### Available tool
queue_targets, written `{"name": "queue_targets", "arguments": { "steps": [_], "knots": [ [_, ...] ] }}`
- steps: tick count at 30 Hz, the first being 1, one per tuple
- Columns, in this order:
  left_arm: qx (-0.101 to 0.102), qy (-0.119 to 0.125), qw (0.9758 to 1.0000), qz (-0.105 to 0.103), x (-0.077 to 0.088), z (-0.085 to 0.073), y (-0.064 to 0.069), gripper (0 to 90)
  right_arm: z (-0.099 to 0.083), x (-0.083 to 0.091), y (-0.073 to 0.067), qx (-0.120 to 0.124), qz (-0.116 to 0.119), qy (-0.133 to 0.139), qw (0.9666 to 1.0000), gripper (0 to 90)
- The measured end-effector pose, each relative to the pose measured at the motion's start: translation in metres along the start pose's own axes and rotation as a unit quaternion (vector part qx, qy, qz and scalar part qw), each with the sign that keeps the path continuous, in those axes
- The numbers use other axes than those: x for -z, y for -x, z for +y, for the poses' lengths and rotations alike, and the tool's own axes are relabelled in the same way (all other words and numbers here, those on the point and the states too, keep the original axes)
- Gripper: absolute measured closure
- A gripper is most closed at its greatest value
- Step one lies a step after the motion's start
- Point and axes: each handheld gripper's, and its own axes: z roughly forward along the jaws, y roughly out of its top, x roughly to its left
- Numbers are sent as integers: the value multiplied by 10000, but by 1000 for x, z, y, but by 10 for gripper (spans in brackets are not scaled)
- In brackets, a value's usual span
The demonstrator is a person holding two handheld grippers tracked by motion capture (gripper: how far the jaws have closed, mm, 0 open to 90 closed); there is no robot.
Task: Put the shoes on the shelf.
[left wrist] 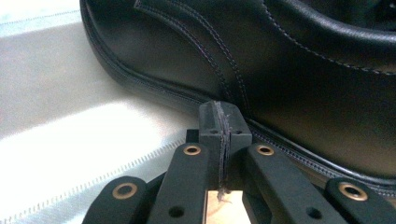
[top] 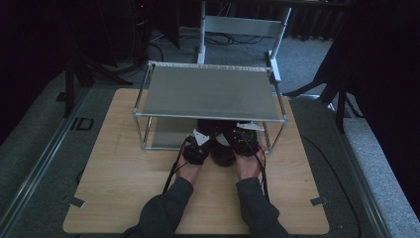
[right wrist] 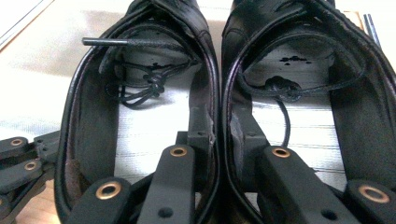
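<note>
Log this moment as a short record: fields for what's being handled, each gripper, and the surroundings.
handled: pair of black leather shoes, side by side at the rack's lower shelf
right gripper: shut on the shoes' two inner walls, one jaw inside each shoe
left gripper: shut, nothing between the jaws, tips beside the left shoe's sole edge
rack: two-tier metal shoe rack, on the wooden table
</note>
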Motion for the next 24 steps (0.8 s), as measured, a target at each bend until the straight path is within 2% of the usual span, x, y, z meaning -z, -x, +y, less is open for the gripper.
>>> {"name": "queue_targets", "arguments": {
  "steps": [3,11,14,24],
  "knots": [
    [-17,6,10000,-5,-2,2,-2,896,0,-1,0,-32,16,45,10000,799],
    [141,78,9998,91,-13,7,-4,900,0,-5,-3,-121,-98,222,9996,798],
    [113,99,9998,134,-17,8,-5,900,1,-6,-3,-205,-131,243,9994,797],
    [83,161,9997,174,-24,12,-11,900,3,-12,-8,-203,-266,443,9985,798]
  ]
}}
